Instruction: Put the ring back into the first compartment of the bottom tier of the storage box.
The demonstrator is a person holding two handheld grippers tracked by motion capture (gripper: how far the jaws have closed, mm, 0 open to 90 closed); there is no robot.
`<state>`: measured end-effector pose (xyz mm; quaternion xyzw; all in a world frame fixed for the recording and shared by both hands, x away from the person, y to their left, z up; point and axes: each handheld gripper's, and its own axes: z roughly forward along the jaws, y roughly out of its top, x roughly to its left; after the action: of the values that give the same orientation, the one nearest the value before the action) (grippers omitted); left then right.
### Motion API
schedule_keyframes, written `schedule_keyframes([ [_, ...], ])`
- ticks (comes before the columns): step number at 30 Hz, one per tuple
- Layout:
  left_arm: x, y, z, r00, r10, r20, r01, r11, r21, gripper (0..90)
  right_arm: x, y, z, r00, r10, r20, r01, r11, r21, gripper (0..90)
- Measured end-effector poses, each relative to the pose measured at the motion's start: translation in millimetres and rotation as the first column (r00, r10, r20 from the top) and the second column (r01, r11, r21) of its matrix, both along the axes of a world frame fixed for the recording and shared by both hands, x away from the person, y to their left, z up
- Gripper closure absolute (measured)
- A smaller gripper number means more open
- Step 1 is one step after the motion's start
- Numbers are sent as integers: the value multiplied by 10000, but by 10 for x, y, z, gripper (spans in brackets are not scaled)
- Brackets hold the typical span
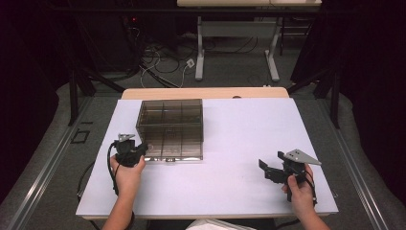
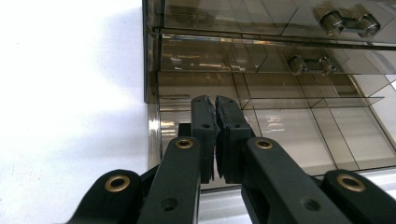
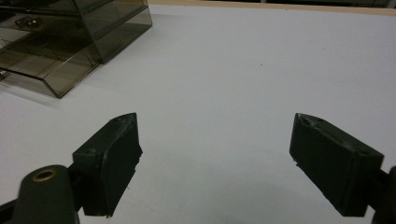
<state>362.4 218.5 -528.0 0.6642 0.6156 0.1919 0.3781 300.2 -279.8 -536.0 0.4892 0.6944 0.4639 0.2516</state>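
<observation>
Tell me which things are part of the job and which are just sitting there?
Part of the job:
- smoky brown see-through plastic drawer box
- left gripper, fingers closed at the box's front edge

Just sitting there:
- right gripper, fingers wide apart over the white table
- small silver metal pieces inside the box

Glossy smoked transp. plastic box [image 1: 170,129], matt white tabletop [image 1: 239,143], matt blk tongs [image 3: 217,163]

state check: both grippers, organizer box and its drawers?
Left gripper: jaws shut, tips against the box front at its left corner.
Right gripper: jaws wide open, holding nothing, above bare table.
Box: upright, smoky clear plastic.
Bottom drawer: pulled partway out.
Upper drawers: pushed in.
</observation>
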Motion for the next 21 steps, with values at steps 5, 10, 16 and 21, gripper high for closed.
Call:
schedule_keyframes([
  [5, 14, 12, -28, 9999, 120, -7, -120, 9999, -33, 868, 1, -2, 0, 10000, -13, 10, 13, 10000, -15, 156],
  [10, 23, 18, -48, 9999, 162, -15, -162, 9999, -46, 869, 0, -2, 1, 10000, -26, -2, 26, 10000, -8, 156],
  [16, 33, 20, -70, 9997, 238, -38, -238, 9997, -27, 868, 1, -3, 0, 10000, -4, 10, 4, 10000, -13, 156],
  [21, 35, 30, -72, 9996, 263, -62, -263, 9997, -20, 868, 1, 0, 0, 10000, 10, -3, -10, 10000, -7, 156],
])
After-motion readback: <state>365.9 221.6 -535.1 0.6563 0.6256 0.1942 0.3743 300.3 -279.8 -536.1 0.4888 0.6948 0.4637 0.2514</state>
